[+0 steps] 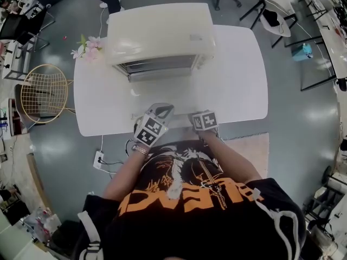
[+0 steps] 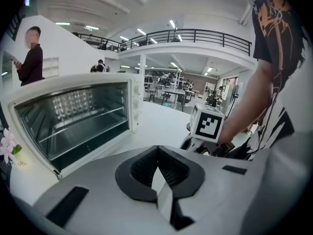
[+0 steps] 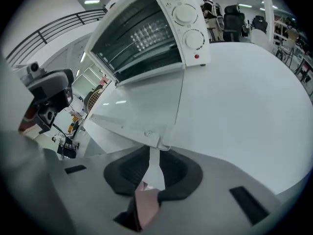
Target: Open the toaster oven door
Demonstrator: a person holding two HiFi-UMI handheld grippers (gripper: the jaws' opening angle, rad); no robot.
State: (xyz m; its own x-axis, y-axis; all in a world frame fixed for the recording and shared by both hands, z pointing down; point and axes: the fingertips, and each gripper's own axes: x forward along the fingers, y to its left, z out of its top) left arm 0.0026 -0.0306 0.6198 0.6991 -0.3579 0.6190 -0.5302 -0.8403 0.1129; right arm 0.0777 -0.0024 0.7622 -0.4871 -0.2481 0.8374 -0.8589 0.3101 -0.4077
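1. A gold wire chair (image 1: 43, 93) is seen on the floor left of the white tabletop (image 1: 238, 80), and pink flowers (image 1: 87, 46) are seen at its far left corner.
2. The left hand-held gripper (image 2: 157, 151) is held with its jaws pressed together on nothing.
3. The cream metal toaster oven (image 1: 160, 34) is set at the tabletop's far side, its glass door (image 3: 142, 106) lowered open towards the person.
4. The right hand-held gripper (image 3: 150, 153) is held with jaws slightly spread, the door's front corner just before their tips.
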